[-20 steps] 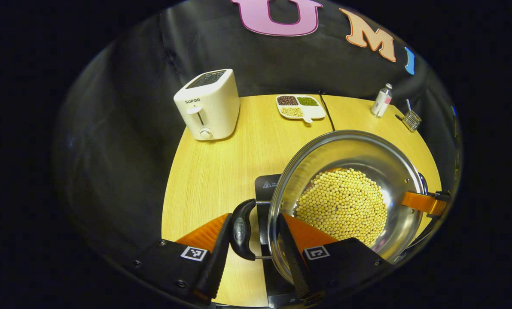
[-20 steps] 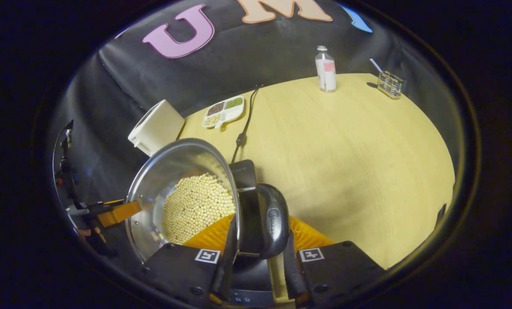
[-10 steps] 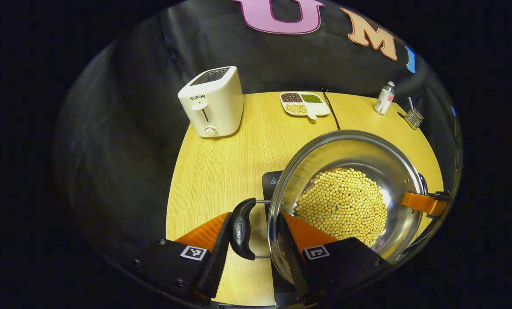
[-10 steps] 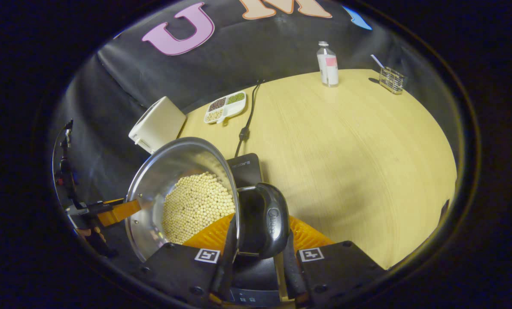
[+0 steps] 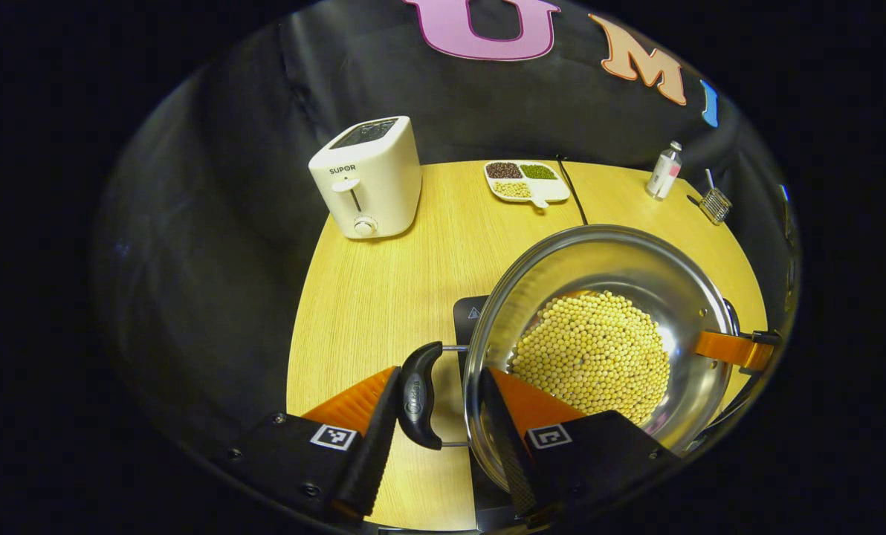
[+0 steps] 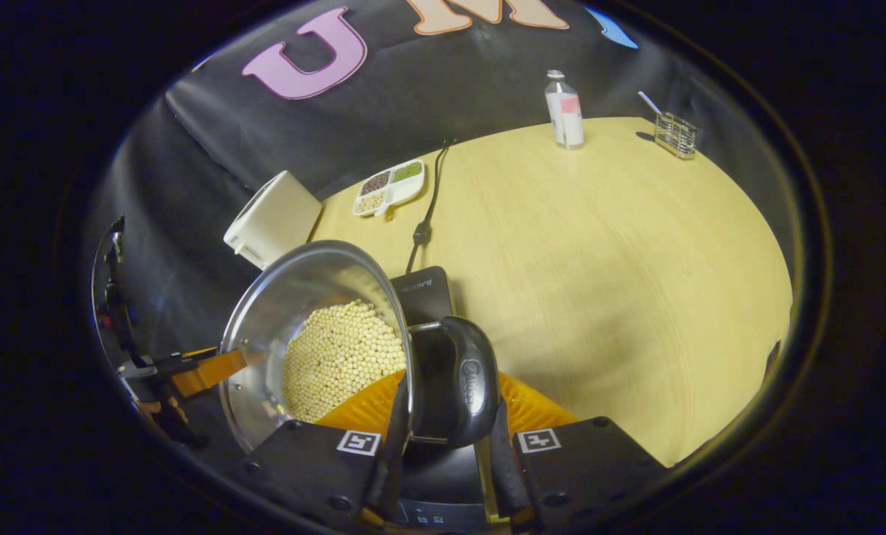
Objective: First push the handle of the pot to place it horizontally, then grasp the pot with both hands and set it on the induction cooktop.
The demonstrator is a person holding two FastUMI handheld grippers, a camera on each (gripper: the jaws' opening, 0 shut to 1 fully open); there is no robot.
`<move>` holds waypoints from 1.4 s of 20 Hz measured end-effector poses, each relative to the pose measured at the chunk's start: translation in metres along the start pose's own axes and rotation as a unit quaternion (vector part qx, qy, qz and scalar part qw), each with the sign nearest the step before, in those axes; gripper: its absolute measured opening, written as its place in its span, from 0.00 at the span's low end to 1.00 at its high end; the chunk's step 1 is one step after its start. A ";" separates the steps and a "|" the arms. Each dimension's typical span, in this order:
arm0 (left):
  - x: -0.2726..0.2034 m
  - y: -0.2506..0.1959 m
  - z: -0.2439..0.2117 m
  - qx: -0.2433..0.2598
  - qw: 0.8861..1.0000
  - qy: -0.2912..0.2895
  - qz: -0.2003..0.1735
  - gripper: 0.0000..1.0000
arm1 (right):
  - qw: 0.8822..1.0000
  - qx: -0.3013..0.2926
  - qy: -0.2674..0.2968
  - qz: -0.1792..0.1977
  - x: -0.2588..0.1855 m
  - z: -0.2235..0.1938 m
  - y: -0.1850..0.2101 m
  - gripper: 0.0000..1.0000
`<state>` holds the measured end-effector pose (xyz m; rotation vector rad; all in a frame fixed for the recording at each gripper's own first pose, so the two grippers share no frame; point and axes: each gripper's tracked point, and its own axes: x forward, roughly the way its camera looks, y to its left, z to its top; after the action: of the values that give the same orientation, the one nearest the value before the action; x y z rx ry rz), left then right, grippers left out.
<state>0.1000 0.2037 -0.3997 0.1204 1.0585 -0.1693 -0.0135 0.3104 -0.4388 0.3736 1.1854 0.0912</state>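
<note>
pot (image 5: 599, 349) is held above the cooktop (image 6: 422, 291) w/ handles across; left gripper (image 5: 435, 438) & right gripper (image 6: 443, 446) jaws each straddle a handle, contact can't be told.

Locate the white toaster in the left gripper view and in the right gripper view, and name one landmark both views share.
Left gripper view: the toaster stands upper left of centre on the table's far left part, its lever and dial facing the camera.
Right gripper view: the toaster sits left of centre at the table edge, just above the pot's rim.
Shared landmark: the divided dish of beans, beside the black power cord.
</note>
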 end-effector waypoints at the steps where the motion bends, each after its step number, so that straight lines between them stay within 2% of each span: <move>1: 0.000 -0.001 -0.001 -0.001 1.000 0.000 -0.001 0.71 | 1.000 -0.002 0.000 -0.001 0.002 -0.001 0.000 0.46; 2: -0.001 0.000 0.000 -0.001 1.000 -0.002 -0.001 0.70 | 1.000 -0.002 0.000 -0.001 -0.004 0.000 0.001 0.55; 3: 0.000 0.001 -0.001 -0.003 1.000 -0.003 0.001 0.71 | 1.000 -0.002 0.000 -0.002 0.000 -0.002 0.001 0.51; 4: 0.001 0.002 -0.003 -0.008 1.000 -0.003 0.003 0.72 | 1.000 -0.006 -0.003 -0.001 -0.001 0.000 0.000 0.51; 8: 0.000 0.003 -0.009 -0.029 1.000 -0.003 0.003 0.78 | 1.000 -0.012 -0.010 -0.010 -0.003 0.001 -0.003 0.56; 10: 0.000 0.008 -0.009 -0.033 0.999 -0.009 0.010 0.84 | 1.000 -0.013 -0.014 -0.013 -0.002 0.002 -0.007 0.72; 13: -0.001 0.011 -0.012 -0.036 0.999 -0.010 0.018 0.98 | 1.000 -0.016 -0.019 -0.013 -0.007 0.004 -0.008 0.87; 14: -0.001 0.011 -0.012 -0.037 0.999 -0.009 0.020 0.99 | 1.000 -0.018 -0.020 -0.013 -0.009 0.004 -0.008 1.00; 15: 0.000 0.011 -0.011 -0.037 0.999 -0.011 0.021 0.99 | 0.999 -0.019 -0.022 -0.012 -0.006 0.002 -0.008 0.94; 16: -0.001 0.011 -0.012 -0.037 0.999 -0.012 0.024 0.99 | 0.999 -0.021 -0.024 -0.012 -0.005 0.002 -0.008 0.94; 17: -0.001 0.011 -0.012 -0.036 0.999 -0.013 0.027 0.99 | 0.999 -0.023 -0.027 -0.011 -0.007 0.004 -0.009 1.00; 19: -0.004 0.013 -0.007 -0.029 0.999 -0.023 0.034 0.99 | 0.999 -0.023 -0.041 -0.008 -0.013 0.009 -0.008 1.00; 20: -0.005 0.013 -0.004 -0.025 0.998 -0.033 0.037 0.99 | 0.998 -0.022 -0.050 -0.007 -0.015 0.014 -0.009 0.94; 21: -0.007 0.013 0.001 -0.023 0.998 -0.043 0.041 0.97 | 0.998 -0.021 -0.059 -0.006 -0.018 0.017 -0.011 1.00; 23: -0.012 0.012 0.009 -0.020 0.997 -0.064 0.045 0.99 | 0.997 -0.019 -0.078 -0.009 -0.024 0.026 -0.016 1.00; 24: -0.014 0.010 0.012 -0.019 0.996 -0.072 0.047 0.99 | 0.996 -0.017 -0.088 -0.008 -0.028 0.031 -0.018 0.94; 25: -0.017 0.008 0.015 -0.019 0.995 -0.080 0.048 0.99 | 0.995 -0.014 -0.100 -0.008 -0.032 0.036 -0.020 0.94; 26: -0.019 0.006 0.018 -0.018 0.995 -0.087 0.050 0.99 | 0.994 -0.011 -0.110 -0.004 -0.039 0.042 -0.022 1.00; 27: -0.021 0.003 0.021 -0.017 0.994 -0.093 0.050 0.99 | 0.993 -0.009 -0.119 -0.006 -0.040 0.046 -0.025 0.95; 28: -0.024 -0.001 0.023 -0.016 0.994 -0.099 0.050 0.99 | 0.992 -0.010 -0.125 -0.011 -0.043 0.048 -0.032 0.95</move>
<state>0.1083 0.2005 -0.3680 0.1247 0.8552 -0.0728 0.0105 0.2581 -0.3954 0.3446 0.9400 0.0361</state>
